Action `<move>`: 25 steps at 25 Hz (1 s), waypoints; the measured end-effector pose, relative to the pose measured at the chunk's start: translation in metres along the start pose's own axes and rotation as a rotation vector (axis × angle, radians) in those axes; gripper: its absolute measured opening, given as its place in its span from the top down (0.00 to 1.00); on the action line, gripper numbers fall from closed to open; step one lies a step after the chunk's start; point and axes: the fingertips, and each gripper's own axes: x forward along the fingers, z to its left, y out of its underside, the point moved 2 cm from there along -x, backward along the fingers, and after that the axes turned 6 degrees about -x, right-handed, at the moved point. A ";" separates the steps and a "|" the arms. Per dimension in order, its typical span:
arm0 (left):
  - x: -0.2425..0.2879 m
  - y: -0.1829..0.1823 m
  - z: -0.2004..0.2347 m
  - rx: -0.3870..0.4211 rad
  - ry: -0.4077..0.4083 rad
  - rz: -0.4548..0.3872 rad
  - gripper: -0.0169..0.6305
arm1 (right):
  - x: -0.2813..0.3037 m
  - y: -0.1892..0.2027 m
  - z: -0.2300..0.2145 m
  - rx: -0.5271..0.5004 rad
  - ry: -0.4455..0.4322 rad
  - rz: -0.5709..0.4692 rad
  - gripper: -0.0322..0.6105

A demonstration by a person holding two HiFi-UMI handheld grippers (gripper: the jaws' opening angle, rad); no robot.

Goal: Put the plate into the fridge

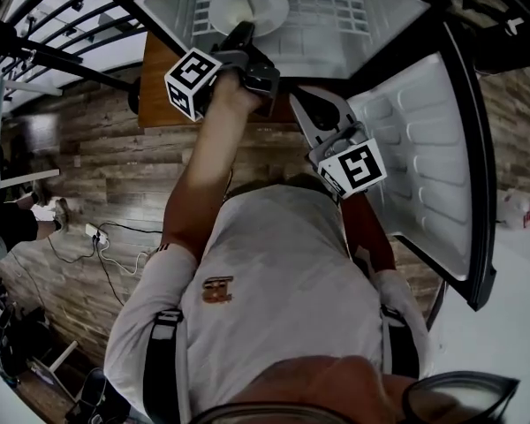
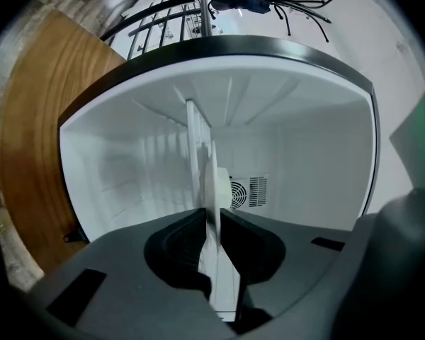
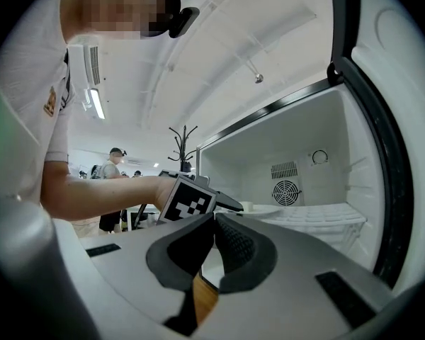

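A white plate (image 1: 247, 7) lies flat on the wire shelf (image 1: 362, 11) inside the open fridge. My left gripper (image 1: 241, 32) reaches into the fridge and is shut on the plate's near rim. In the left gripper view the plate (image 2: 212, 183) shows edge-on, pinched between the dark pads of the left gripper (image 2: 211, 222). My right gripper (image 1: 300, 100) hangs just outside the fridge, below and right of the left one. In its own view the right gripper (image 3: 214, 222) is shut with nothing between its jaws, and the plate (image 3: 265, 209) sits on the shelf beyond.
The fridge door (image 1: 424, 148) stands swung open at the right. A wooden cabinet side (image 1: 159, 87) borders the fridge on the left. A fan vent (image 3: 286, 191) sits on the fridge's back wall. A coat rack (image 3: 183, 144) and a bystander (image 3: 113, 165) stand far behind.
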 end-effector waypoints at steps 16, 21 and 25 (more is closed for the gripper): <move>-0.004 0.003 -0.004 0.051 0.079 0.066 0.69 | 0.015 0.013 -0.002 0.020 -0.036 0.028 0.90; -0.013 0.007 0.003 0.100 0.091 0.096 0.64 | 0.016 0.014 -0.004 0.013 -0.027 0.034 0.90; -0.023 0.004 0.010 0.162 0.095 0.114 0.63 | 0.018 0.015 -0.006 0.011 -0.017 0.036 0.90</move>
